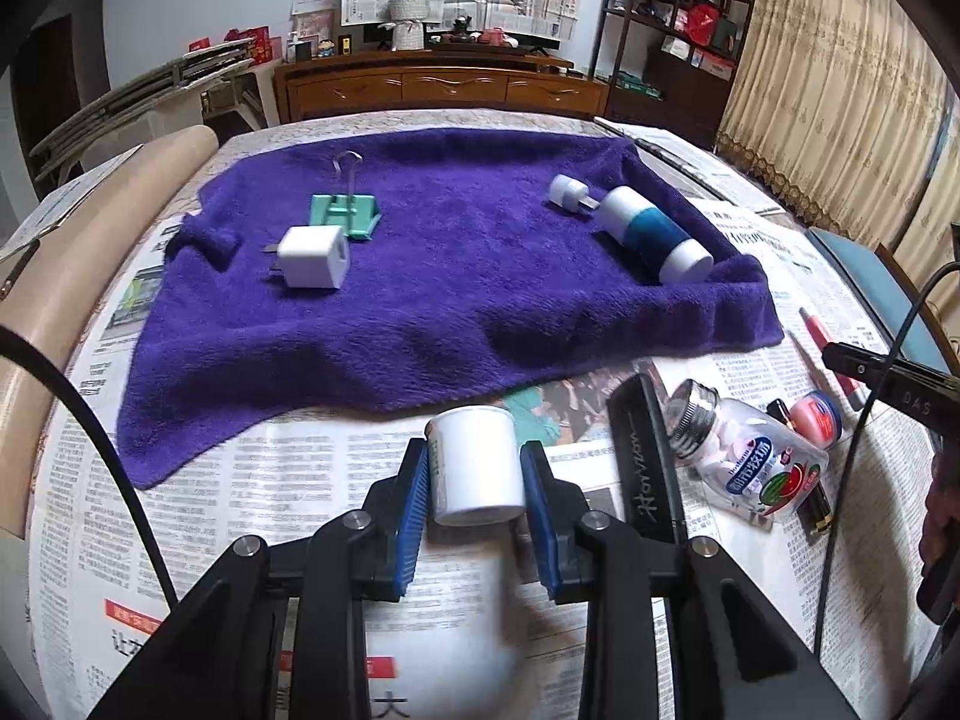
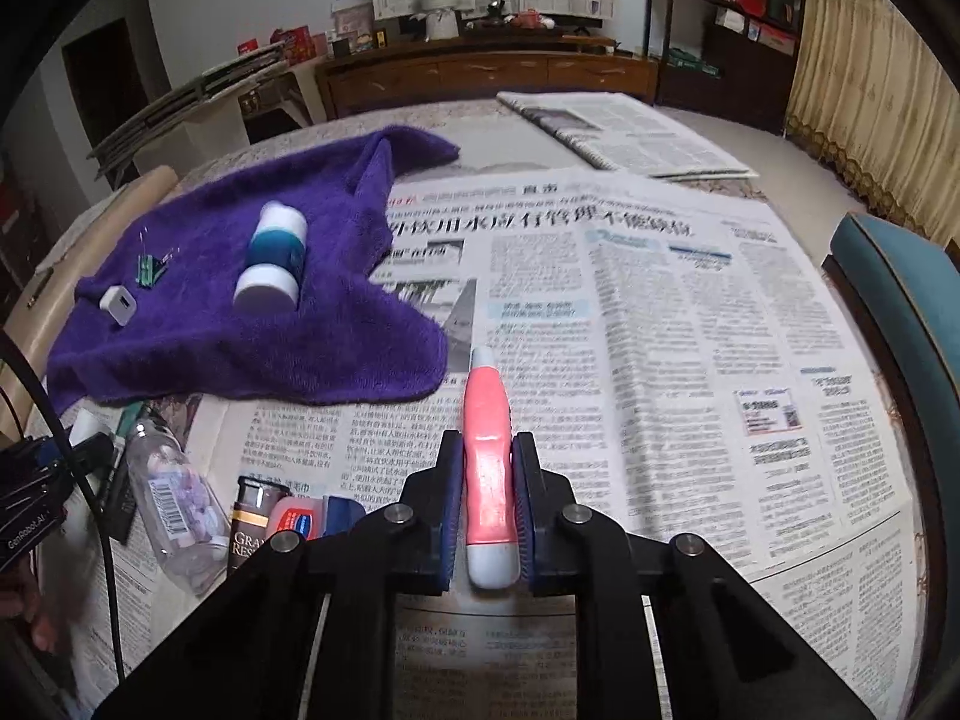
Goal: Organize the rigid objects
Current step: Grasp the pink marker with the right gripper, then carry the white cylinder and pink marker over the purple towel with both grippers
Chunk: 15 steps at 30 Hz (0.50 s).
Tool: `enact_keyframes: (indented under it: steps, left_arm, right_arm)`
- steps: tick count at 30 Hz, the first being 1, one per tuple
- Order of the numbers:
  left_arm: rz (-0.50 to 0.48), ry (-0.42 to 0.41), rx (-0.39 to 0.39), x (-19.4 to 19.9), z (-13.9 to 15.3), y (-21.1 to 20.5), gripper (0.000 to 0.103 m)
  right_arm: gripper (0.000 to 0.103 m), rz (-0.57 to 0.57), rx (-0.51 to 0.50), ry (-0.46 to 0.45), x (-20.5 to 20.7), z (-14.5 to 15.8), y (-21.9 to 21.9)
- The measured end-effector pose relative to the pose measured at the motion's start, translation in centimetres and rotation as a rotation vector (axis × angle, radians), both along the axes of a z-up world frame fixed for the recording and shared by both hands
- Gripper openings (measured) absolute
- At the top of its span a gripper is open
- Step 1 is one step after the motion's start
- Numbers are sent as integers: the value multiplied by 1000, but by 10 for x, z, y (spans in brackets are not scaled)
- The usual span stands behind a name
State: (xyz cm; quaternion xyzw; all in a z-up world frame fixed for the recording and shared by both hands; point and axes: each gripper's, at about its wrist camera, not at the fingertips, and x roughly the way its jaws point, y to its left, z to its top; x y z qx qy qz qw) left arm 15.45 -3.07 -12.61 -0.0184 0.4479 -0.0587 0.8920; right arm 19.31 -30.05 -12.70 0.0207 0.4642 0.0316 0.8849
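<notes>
- Two tools, both loaded: the left tool (image 1: 474, 468) is clamped narrow on a small white jar (image 1: 476, 463), low centre of the left wrist view, and the right tool (image 2: 487, 480) is pinched tight on a pink pen-like tube (image 2: 489, 456), low centre of the right wrist view.
- The tube's long axis runs straight out along the right tool's fingers, tip pointing up the frame. From that tip the purple towel (image 2: 240, 324) lies up and to the left, its near edge just beside the tip. I'd guess that's the drop spot, since the sorted bits are already there.
- The white jar lies with its length along the left tool too. The towel's near edge is just above it in the left view, so the left hand looks like the nearer one.
- On the towel: a white charger cube (image 1: 313, 257) touching or nearly touching a teal binder clip (image 1: 345, 216) at upper left, and a small white plug (image 1: 570, 193) tucked against a white and teal bottle (image 1: 657, 237) at upper right.
- Containers: the clear candy bottle (image 1: 753, 462) at lower right of the left view lies on its side on the newspaper-covered table (image 2: 690, 330), silver cap on, pale tablets inside. A little pink tin (image 1: 815, 414) sits just beside it, lid shut, contents hidden.
- No bin or tray that I can see.
</notes>
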Motion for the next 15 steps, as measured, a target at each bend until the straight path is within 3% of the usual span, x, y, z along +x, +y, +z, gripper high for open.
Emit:
enact_keyframes:
  steps: [15]
  left_arm:
    - [44,-48,-20,13,46,40,29]
  right_arm:
    - [16,38,65,-48,11,28,14]
